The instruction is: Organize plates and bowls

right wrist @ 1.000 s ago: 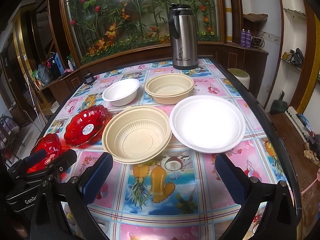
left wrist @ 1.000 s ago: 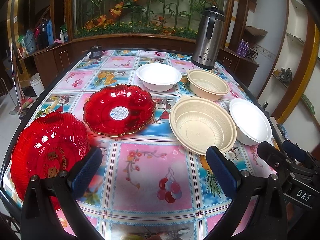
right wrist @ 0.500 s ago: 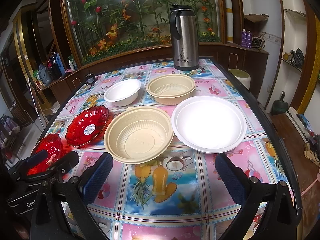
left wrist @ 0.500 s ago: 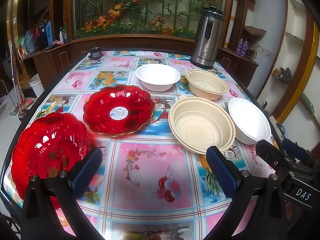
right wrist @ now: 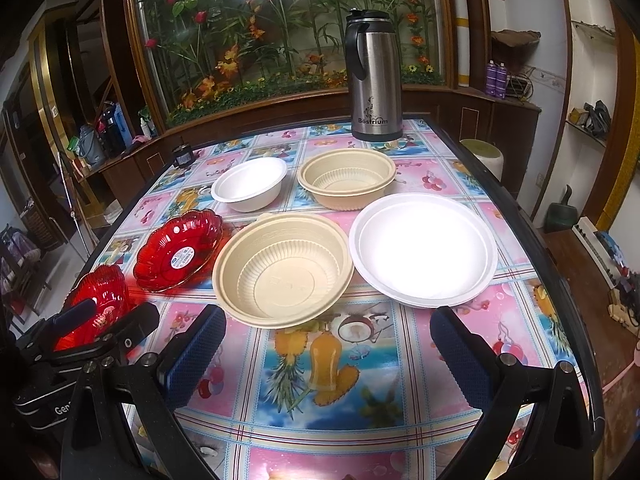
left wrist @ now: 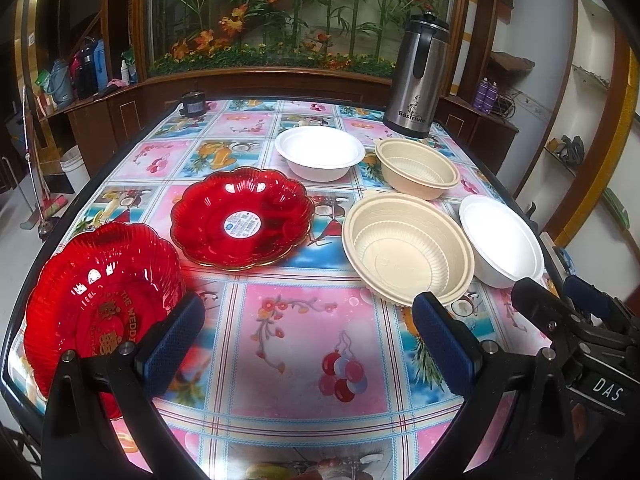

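Tabletop: both tools (left wrist: 308, 332) (right wrist: 326, 340) gape wide, empty, near beige bowl (right wrist: 282, 274).

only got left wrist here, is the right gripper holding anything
Observer: No. The right wrist view shows the right gripper open, with only tablecloth between its fingers.
Operator: white dish far right looks cut off for me, how deep is it
Observer: It shows whole there: the white plate is wide and shallow. It lies close beside the near beige bowl; I cannot tell whether their rims touch.
Operator: anything past the table's right edge
Observer: A pale round container stands on the floor just beyond it.
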The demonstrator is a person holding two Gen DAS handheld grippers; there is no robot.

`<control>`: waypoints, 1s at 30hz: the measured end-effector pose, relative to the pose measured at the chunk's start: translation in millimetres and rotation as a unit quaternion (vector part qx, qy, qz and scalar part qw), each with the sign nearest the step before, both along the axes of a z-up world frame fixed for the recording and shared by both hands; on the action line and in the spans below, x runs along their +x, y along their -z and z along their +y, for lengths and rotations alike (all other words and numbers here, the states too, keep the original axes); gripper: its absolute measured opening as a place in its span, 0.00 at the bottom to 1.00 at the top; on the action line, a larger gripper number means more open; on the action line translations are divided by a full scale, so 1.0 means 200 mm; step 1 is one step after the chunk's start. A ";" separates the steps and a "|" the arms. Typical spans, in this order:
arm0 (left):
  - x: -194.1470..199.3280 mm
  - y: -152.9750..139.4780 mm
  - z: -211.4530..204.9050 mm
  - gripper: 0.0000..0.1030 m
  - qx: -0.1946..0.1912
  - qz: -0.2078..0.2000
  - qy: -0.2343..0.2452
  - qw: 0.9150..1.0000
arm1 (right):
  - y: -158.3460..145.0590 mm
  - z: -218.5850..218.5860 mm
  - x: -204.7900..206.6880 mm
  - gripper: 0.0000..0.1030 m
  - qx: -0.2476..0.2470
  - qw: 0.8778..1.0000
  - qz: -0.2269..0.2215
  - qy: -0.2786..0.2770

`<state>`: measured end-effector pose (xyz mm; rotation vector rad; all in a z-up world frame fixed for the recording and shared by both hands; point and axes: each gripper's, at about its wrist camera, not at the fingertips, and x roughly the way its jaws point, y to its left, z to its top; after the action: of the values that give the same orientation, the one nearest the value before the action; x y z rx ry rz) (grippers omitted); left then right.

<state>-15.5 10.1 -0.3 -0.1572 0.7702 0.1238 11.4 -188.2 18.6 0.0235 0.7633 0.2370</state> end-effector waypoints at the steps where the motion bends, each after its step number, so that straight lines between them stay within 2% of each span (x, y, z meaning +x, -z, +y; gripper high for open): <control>1: 0.00 0.00 0.00 1.00 0.000 0.000 0.000 1.000 | 0.00 0.00 0.00 1.00 0.000 1.000 0.000 -0.001; 30: 0.00 0.00 0.03 1.00 -0.003 0.005 -0.001 1.000 | 0.01 0.04 0.01 1.00 0.001 1.000 0.000 -0.007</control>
<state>-16.1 16.2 -0.8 -0.1628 0.7812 0.1244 13.7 -179.7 17.4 0.0195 0.7641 0.2505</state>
